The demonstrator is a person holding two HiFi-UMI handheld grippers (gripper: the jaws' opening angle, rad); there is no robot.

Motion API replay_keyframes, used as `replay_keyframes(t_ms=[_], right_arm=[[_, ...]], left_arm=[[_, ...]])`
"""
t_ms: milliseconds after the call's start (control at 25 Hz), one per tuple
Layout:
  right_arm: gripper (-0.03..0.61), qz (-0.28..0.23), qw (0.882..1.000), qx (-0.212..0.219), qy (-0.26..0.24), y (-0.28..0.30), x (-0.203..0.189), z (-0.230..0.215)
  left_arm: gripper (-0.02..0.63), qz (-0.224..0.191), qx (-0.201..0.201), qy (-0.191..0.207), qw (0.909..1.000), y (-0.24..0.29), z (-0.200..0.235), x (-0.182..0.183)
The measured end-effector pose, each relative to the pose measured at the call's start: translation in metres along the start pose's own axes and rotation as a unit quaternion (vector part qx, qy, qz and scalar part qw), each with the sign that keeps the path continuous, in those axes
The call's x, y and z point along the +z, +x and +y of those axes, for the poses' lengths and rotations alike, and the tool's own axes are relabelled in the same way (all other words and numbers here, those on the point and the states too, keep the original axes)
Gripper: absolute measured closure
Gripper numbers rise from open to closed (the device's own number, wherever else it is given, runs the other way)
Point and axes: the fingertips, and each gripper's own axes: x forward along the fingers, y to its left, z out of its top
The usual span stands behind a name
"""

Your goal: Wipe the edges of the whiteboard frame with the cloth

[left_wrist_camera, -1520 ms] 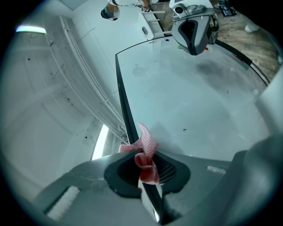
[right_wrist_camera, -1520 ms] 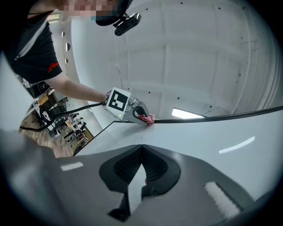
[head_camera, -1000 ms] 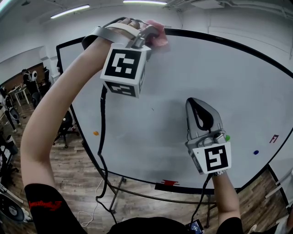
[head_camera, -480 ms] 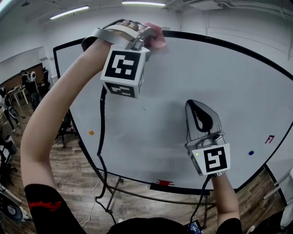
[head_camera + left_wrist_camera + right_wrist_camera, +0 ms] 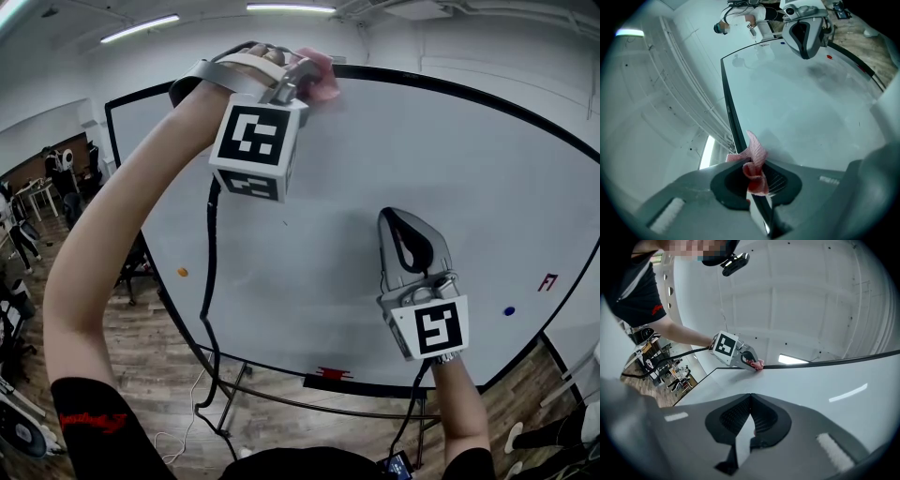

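Observation:
A large whiteboard (image 5: pixel 394 178) with a thin black frame (image 5: pixel 450 82) fills the head view. My left gripper (image 5: pixel 314 77) is raised to the top edge, shut on a pink cloth (image 5: pixel 322 75) that presses against the frame. In the left gripper view the cloth (image 5: pixel 754 159) sticks out between the closed jaws, lying on the black frame (image 5: pixel 729 108). My right gripper (image 5: pixel 401 217) is held lower, against the board's face, shut and empty. The right gripper view shows the left gripper (image 5: pixel 751 363) and the cloth (image 5: pixel 757 364) at the frame (image 5: pixel 834 361).
Small magnets dot the board: orange (image 5: pixel 182 272), blue (image 5: pixel 509 310), and a red one (image 5: pixel 329 373) by the bottom frame. The board stands on a metal stand (image 5: pixel 234 389) over a wood floor. A black cable (image 5: pixel 208 281) hangs from my left gripper. Chairs and desks (image 5: pixel 23 216) stand far left.
The view has shifted a little, so the board and its magnets sit slightly further left. The left gripper stays at the top frame with the cloth; the right gripper has barely moved.

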Motion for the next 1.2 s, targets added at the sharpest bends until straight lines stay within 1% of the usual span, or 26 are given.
replay_keyframes(t_ms=[600,840,1040,1200], right_arm=[[0.577,0.007,1.000,-0.004,0.003,-0.026,-0.003,-0.026],[0.577,-0.001,1.000,-0.005,0.004,-0.041,0.001,-0.042],[0.577,0.001,1.000,-0.007,0.007,-0.057,-0.007,-0.062],[0.577,0.003,1.000,-0.004,0.007,-0.067,-0.006,-0.070]], left_arm=[[0.572,-0.009,-0.003,0.005,0.9999,0.009,0.016,0.040],[0.572,-0.009,-0.001,0.006,0.9999,0.013,0.026,0.062],[0.572,-0.008,-0.002,0.004,1.0000,0.022,0.031,0.084],[0.572,-0.007,0.000,-0.001,1.0000,0.023,0.035,0.095]])
